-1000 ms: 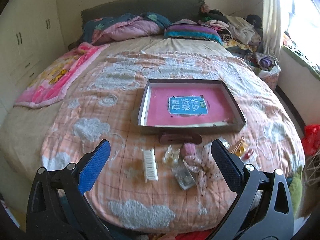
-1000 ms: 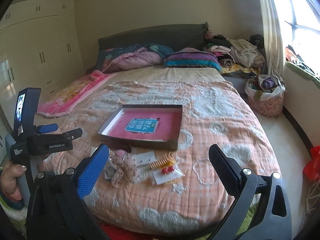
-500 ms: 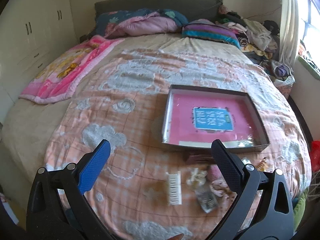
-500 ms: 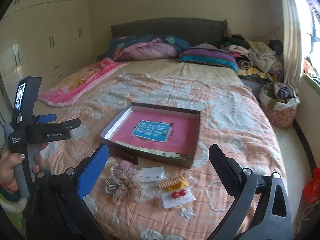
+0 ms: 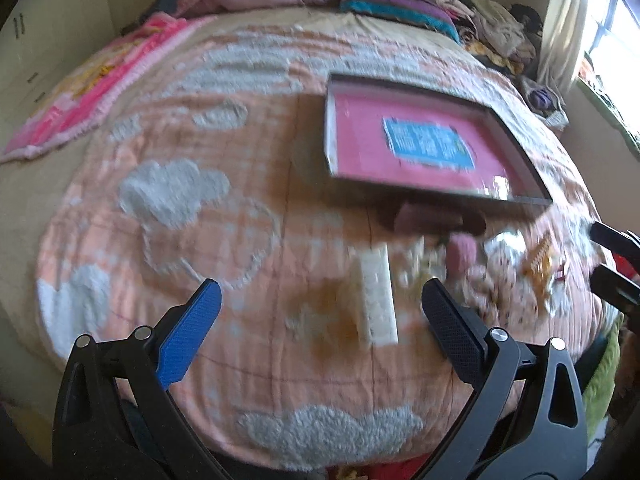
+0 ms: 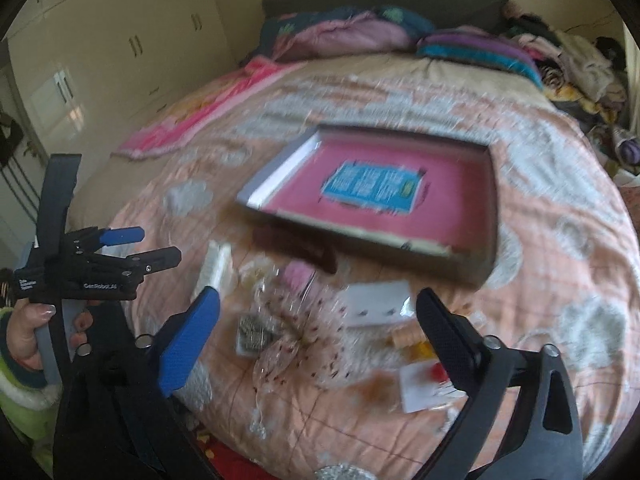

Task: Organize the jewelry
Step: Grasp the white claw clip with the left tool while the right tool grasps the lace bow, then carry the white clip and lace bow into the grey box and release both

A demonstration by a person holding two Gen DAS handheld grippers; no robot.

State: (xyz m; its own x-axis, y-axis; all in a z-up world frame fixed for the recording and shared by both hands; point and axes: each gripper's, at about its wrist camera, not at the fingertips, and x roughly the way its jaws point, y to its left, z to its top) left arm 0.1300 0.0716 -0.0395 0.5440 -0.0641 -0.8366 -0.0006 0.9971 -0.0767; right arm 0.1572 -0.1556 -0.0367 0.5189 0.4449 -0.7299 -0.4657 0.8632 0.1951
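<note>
A shallow box with a pink floor and blue label [image 5: 424,148] lies on the bed; it also shows in the right wrist view [image 6: 376,196]. Small accessories lie in front of it: a white comb [image 5: 378,296], a pink item [image 5: 462,254], a sheer spotted bow [image 6: 296,336], a white card [image 6: 376,304], an orange clip [image 6: 408,336] and a card with red beads [image 6: 428,380]. My left gripper [image 5: 320,308] is open and empty above the comb. My right gripper [image 6: 318,320] is open and empty above the bow. Both views are blurred.
An orange quilt with white clouds [image 5: 176,192] covers the bed. Pillows and folded bedding [image 6: 344,32] lie at the headboard, piled clothes [image 6: 576,64] at the right. White wardrobes [image 6: 100,52] stand at the left. The left gripper [image 6: 108,264] shows in the right wrist view.
Both grippers have moved forward and down toward the accessories, which now look larger. Both stay open and empty.
</note>
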